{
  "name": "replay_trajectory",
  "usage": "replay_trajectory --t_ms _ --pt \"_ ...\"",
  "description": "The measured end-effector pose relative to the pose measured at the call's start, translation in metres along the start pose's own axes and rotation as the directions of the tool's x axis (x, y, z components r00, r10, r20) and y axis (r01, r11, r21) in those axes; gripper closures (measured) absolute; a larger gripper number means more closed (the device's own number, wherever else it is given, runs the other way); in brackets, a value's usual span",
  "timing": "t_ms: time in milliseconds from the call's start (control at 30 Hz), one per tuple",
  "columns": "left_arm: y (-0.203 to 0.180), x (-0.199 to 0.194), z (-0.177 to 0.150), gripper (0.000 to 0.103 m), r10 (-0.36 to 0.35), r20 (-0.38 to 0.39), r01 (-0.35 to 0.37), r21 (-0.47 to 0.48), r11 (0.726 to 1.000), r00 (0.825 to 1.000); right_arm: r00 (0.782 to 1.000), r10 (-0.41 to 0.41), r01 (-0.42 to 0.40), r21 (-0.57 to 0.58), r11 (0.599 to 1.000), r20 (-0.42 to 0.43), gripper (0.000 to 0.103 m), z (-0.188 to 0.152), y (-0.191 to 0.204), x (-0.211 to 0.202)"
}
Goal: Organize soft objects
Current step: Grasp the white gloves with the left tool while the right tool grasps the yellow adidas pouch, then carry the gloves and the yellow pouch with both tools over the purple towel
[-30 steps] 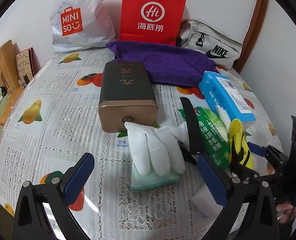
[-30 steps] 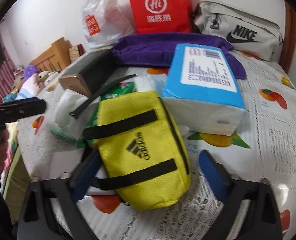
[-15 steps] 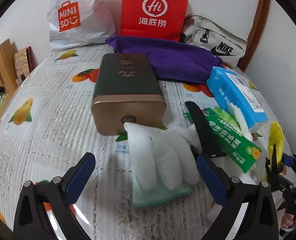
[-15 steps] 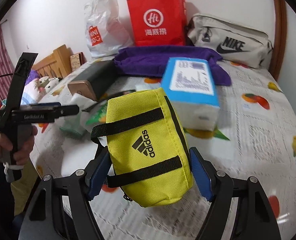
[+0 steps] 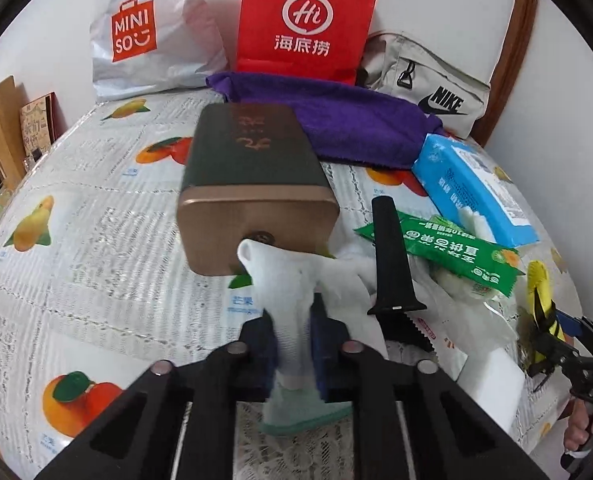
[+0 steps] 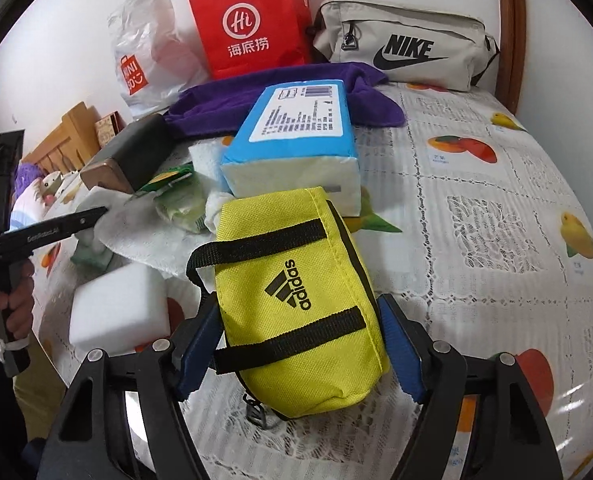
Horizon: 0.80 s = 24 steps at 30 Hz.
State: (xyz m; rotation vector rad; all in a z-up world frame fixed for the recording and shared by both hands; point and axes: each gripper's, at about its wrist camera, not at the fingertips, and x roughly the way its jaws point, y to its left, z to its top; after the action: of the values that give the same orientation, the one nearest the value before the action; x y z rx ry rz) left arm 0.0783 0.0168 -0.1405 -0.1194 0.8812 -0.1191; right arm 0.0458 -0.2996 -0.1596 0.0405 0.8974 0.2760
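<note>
Now 1 white glove (image 5: 292, 304) pinched in left tongs (image 5: 294, 344), 1 yellow pouch (image 6: 296, 300) clamped in right tongs (image 6: 296, 344).

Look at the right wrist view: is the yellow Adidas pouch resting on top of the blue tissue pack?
No, the yellow Adidas pouch sits between the right gripper pads, in front of the blue tissue pack.

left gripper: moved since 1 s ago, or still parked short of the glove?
Yes. The left gripper has advanced toward the tea tin, which now looms larger, and its jaws have closed on the white glove that lay ahead of them.
</note>
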Motion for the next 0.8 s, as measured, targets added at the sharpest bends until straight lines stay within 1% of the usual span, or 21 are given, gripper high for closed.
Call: replay_trajectory --t_ms 100,267,367,567,800 --pt "0.002 -0.01 0.0 0.092 -0.006 0.016 0.006 -0.001 1.0 1.0 1.0 0.011 -0.011 0.016 1.0 0.003 0.03 0.003 0.003 0.001" --pt "0.004 -0.029 0.002 0.092 -0.01 0.047 0.01 0.004 1.0 0.999 1.0 0.021 -0.021 0.006 1.0 0.017 0.031 0.004 0.012 -0.004" --pt "0.008 -0.04 0.003 0.093 -0.014 0.066 0.014 -0.006 1.0 0.998 1.0 0.015 -0.015 0.005 1.0 0.024 0.032 0.006 0.016 -0.009" --pt "0.009 -0.068 0.011 0.093 -0.031 0.122 0.033 -0.014 0.999 0.992 0.998 0.012 -0.012 0.001 1.0 0.057 0.032 0.014 0.021 -0.025" --pt "0.009 -0.095 0.024 0.093 -0.021 0.171 0.024 -0.013 1.0 0.985 0.995 0.017 -0.016 -0.01 1.0 0.097 0.032 0.027 0.029 -0.044"
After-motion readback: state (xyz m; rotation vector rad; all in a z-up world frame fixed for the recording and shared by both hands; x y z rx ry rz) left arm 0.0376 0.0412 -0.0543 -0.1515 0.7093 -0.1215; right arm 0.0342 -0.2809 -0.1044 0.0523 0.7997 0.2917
